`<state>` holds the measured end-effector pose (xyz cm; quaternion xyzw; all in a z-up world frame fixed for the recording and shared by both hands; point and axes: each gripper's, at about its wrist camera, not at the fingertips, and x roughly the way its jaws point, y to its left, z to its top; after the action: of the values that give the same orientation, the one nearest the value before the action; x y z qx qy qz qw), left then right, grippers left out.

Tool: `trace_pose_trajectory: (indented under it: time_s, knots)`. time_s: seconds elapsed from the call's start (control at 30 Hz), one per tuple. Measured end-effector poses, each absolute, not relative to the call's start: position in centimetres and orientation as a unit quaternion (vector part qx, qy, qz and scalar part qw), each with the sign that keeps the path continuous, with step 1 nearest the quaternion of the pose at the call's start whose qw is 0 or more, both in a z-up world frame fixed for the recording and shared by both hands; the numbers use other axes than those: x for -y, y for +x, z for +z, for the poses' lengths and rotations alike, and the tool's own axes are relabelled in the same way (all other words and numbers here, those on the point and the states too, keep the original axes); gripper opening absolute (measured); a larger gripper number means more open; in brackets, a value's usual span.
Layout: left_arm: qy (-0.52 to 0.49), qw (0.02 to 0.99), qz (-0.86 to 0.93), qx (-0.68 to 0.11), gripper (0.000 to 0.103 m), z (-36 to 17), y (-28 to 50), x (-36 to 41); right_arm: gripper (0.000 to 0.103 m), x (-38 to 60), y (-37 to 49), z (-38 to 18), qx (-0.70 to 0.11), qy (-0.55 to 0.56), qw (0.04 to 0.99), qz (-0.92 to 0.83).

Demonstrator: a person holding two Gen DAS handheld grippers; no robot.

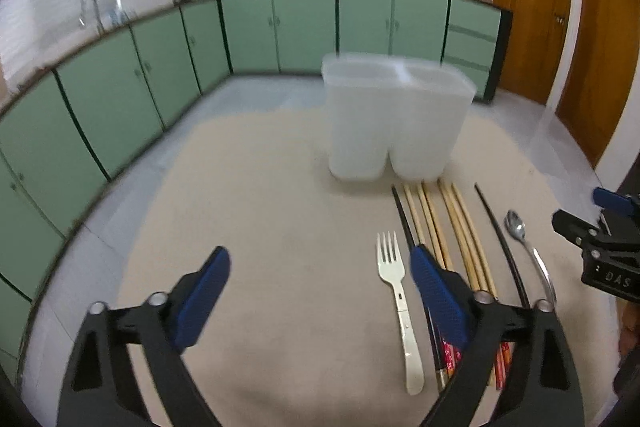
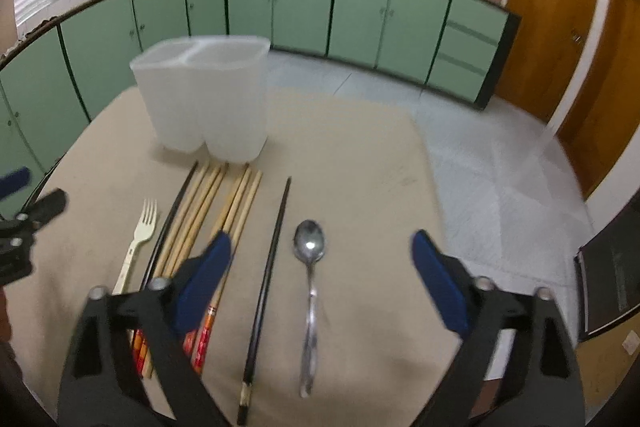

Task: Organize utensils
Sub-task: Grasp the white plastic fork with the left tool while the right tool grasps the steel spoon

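A white two-compartment plastic holder (image 1: 396,119) (image 2: 204,99) stands upright on the beige table. In front of it lie a cream plastic fork (image 1: 398,303) (image 2: 138,239), several wooden chopsticks (image 1: 456,231) (image 2: 216,203), two black chopsticks (image 1: 500,239) (image 2: 270,267) and a metal spoon (image 1: 528,247) (image 2: 310,287). My left gripper (image 1: 320,267) is open and empty above the table, its right finger over the chopsticks beside the fork. My right gripper (image 2: 322,251) is open and empty above the spoon; it also shows in the left wrist view (image 1: 600,227).
The beige table (image 1: 260,211) (image 2: 360,155) ends in edges over a grey tiled floor. Green kitchen cabinets (image 1: 160,75) run along the back and left. Wooden doors (image 2: 560,7) stand at the right. A dark object (image 2: 608,283) sits at the right edge.
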<state>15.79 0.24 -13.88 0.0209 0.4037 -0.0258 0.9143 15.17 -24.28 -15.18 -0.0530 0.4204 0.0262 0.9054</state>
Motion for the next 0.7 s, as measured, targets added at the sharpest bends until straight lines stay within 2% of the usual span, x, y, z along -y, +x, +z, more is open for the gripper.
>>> trace_pose_trajectory:
  time_s: [0.2,0.3,0.53,0.7]
  knots:
    - [0.015,0.895,-0.031,-0.445,0.081,-16.8,19.0,1.2,0.06,24.9,19.0,-18.5,-0.482,-0.02,0.875,0.039]
    - [0.019,0.887,-0.034,-0.461,0.077,-17.9,20.0,1.9,0.055,25.1,19.9,-19.4,-0.496,-0.013,0.867,0.037]
    - [-0.005,0.869,-0.046,-0.493,0.071,-20.0,21.6,2.5,0.052,25.1,21.5,-21.1,-0.512,-0.011,0.858,0.037]
    - [-0.014,0.861,-0.047,-0.506,0.071,-20.9,21.6,2.4,0.052,25.0,21.9,-21.7,-0.517,-0.008,0.855,0.033]
